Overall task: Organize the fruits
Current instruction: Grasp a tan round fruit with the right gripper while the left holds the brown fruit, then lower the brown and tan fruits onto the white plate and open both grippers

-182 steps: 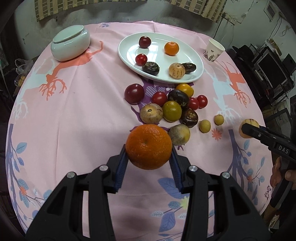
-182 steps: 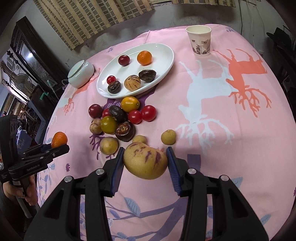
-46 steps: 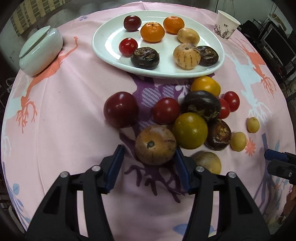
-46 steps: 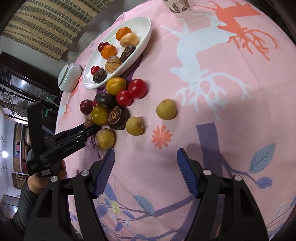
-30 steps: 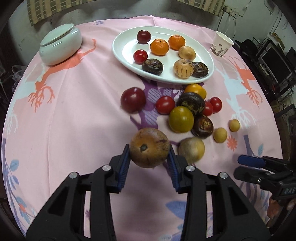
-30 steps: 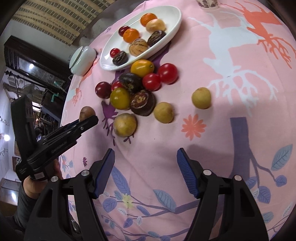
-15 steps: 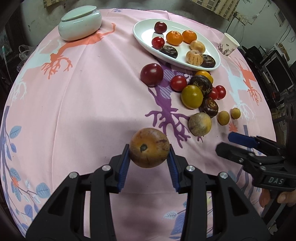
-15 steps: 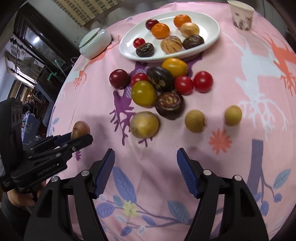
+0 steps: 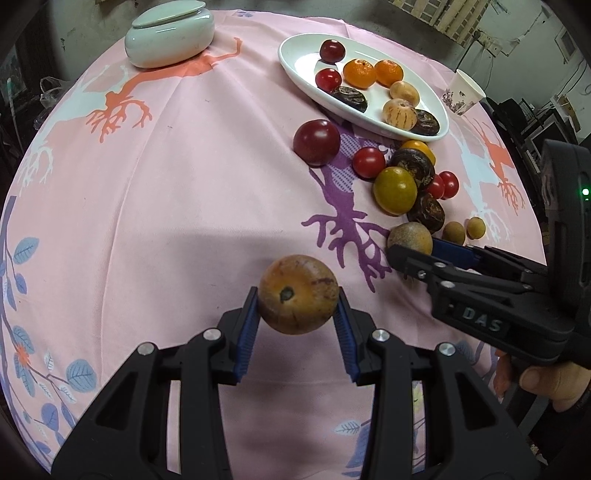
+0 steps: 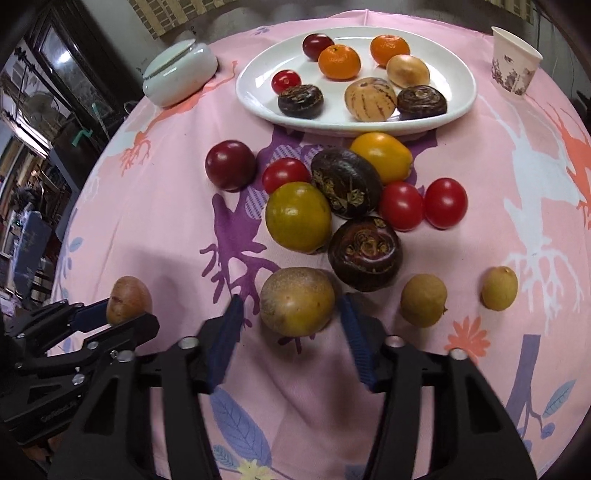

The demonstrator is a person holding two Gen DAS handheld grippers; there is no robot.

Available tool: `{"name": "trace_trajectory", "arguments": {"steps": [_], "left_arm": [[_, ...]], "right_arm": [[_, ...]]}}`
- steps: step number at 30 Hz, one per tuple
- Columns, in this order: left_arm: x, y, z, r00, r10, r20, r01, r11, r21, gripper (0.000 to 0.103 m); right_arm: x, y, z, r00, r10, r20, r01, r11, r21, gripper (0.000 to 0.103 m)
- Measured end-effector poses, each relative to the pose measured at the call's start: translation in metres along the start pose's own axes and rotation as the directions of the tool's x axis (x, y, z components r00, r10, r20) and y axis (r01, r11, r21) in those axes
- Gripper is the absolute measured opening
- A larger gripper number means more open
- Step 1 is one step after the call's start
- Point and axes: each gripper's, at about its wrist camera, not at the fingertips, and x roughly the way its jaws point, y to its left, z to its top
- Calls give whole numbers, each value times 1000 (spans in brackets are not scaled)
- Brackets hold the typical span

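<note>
My left gripper (image 9: 295, 321) is shut on a brown round fruit (image 9: 297, 294), held above the pink cloth at the near left; it also shows in the right wrist view (image 10: 128, 300). My right gripper (image 10: 290, 323) is open, its jaws on either side of a yellow-brown round fruit (image 10: 297, 301) lying on the cloth, with small gaps. In the left wrist view the right gripper (image 9: 417, 253) reaches that fruit (image 9: 409, 238). The white oval plate (image 10: 458, 62) at the back holds several fruits. A pile of loose fruits (image 10: 298, 216) lies in front of it.
A pale green lidded dish (image 9: 170, 31) stands at the back left. A paper cup (image 10: 514, 61) stands at the back right. Two small yellow fruits (image 10: 424, 300) (image 10: 499, 288) lie right of my right gripper. A dark red plum (image 10: 230, 165) lies left of the pile.
My left gripper picked the brown fruit from the pile and drew back left with it. My right gripper, open, moved in around the yellow-brown fruit.
</note>
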Motion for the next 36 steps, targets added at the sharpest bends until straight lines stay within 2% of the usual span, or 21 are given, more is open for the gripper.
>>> {"name": "trace_trajectory", "arguments": {"steps": [3,6,8,14,23,28,36], "left_arm": [[-1,-1,0,1000,1,0,-1,1000,3,40],[-2,-2,0,1000,5,-1,-5,1000,4,40],[-5,-4,-1,1000,5,0,-5,1000,10,40],[-15,-12,0,1000,4,17,-5,1000,30,40],[-34,-29,4,999,-6,45,2,997,74,40],[-52,-43,17,996,-20,87,11,994,104,40],[-73,-59,52,986,-43,160,22,991,134,40]], "right_arm": [[3,3,2,999,-44,20,44,999,-14,42],[1,-9,2,1000,4,30,-5,998,65,41],[-4,-14,0,999,18,30,-20,997,77,41],[-39,-34,-12,997,59,56,-65,992,107,41],[-88,-66,-28,989,50,141,-72,986,151,41],[-115,-78,-20,977,42,208,-74,986,146,41],[-148,-80,12,952,51,302,-86,991,103,41]]}}
